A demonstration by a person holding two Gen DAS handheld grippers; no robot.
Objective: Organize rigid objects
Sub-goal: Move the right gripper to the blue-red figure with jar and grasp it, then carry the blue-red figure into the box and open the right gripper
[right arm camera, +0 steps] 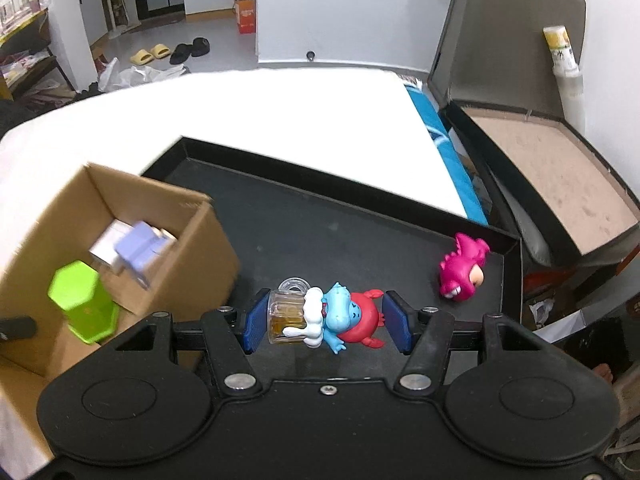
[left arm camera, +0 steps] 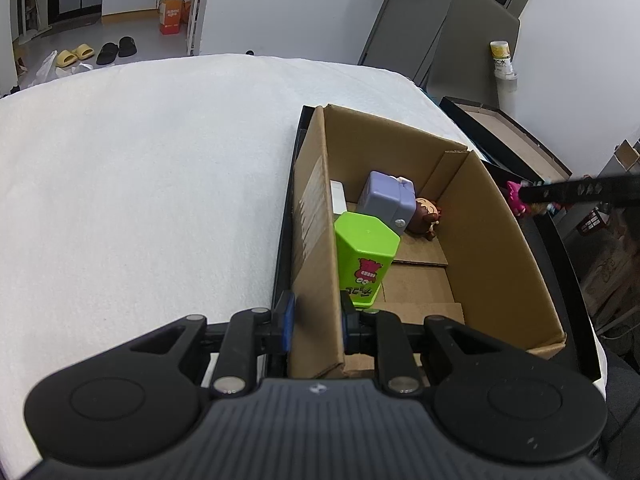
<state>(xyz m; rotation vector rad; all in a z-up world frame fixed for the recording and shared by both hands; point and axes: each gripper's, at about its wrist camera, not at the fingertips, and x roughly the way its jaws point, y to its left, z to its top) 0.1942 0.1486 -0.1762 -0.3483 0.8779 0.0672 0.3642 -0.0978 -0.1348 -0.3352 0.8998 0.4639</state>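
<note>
My left gripper [left arm camera: 316,320] is shut on the near left wall of an open cardboard box [left arm camera: 316,220], one finger outside and one inside. In the box stand a green hexagonal container [left arm camera: 366,256], a lilac toy [left arm camera: 386,200], a brown figurine [left arm camera: 426,218] and a white block [left arm camera: 338,196]. My right gripper [right arm camera: 326,320] is open around a blue-and-red toy holding a clear beer mug [right arm camera: 328,316], which lies on the black tray [right arm camera: 280,220]. A pink dinosaur toy [right arm camera: 462,268] lies on the tray to the right. The box [right arm camera: 196,248] sits at the tray's left.
The tray rests on a white-covered table [left arm camera: 140,180]. An open black case with a brown lining [right arm camera: 560,176] stands off the table's right side. Slippers and a carton lie on the floor beyond the table.
</note>
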